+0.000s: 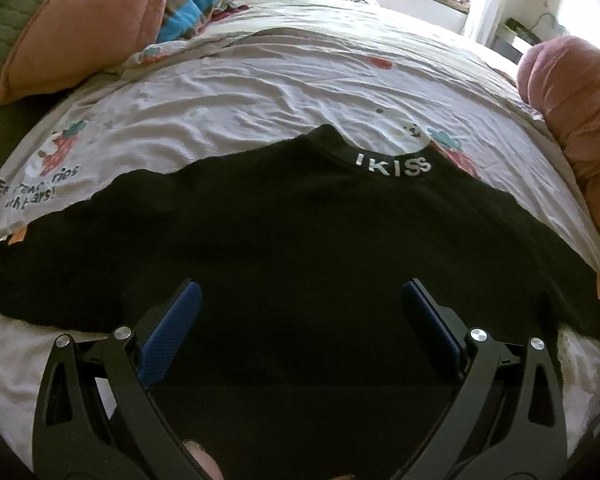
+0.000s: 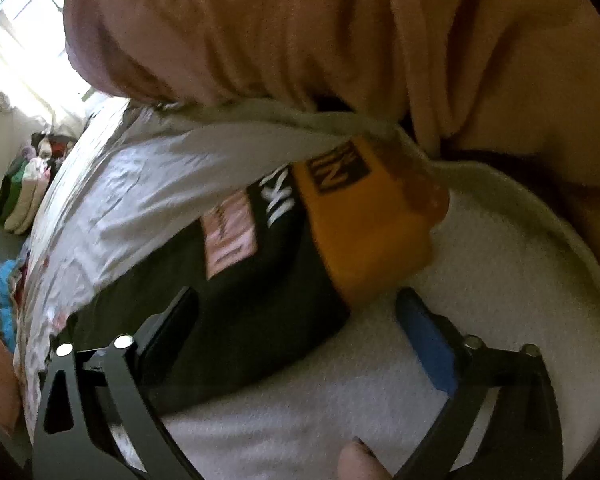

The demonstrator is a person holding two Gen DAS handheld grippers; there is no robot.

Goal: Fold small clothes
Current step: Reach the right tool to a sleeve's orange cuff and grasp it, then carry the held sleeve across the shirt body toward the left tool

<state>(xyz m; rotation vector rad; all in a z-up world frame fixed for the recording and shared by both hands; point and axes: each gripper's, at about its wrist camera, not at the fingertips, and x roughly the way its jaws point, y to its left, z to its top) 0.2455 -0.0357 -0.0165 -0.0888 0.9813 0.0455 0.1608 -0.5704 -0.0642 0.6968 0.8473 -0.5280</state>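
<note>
A black top [image 1: 284,240] lies spread flat on the bed, its collar marked "IKISS" [image 1: 394,166] pointing away. My left gripper [image 1: 300,308] is open just above the garment's middle, blue pads apart, holding nothing. In the right wrist view, the top's sleeve [image 2: 260,292] shows a pink patch, white lettering and an orange cuff [image 2: 364,240]. My right gripper [image 2: 296,320] is open over the sleeve near the cuff, with the left finger over black cloth and the right finger over white bedding.
The bed has a white printed sheet [image 1: 260,80] and a fleecy white cover [image 2: 480,280]. A pink pillow [image 1: 80,20] and striped blanket lie far left. A pink cushion or bundle [image 1: 572,100] sits right, close above the sleeve [image 2: 300,32]. Folded clothes are stacked behind.
</note>
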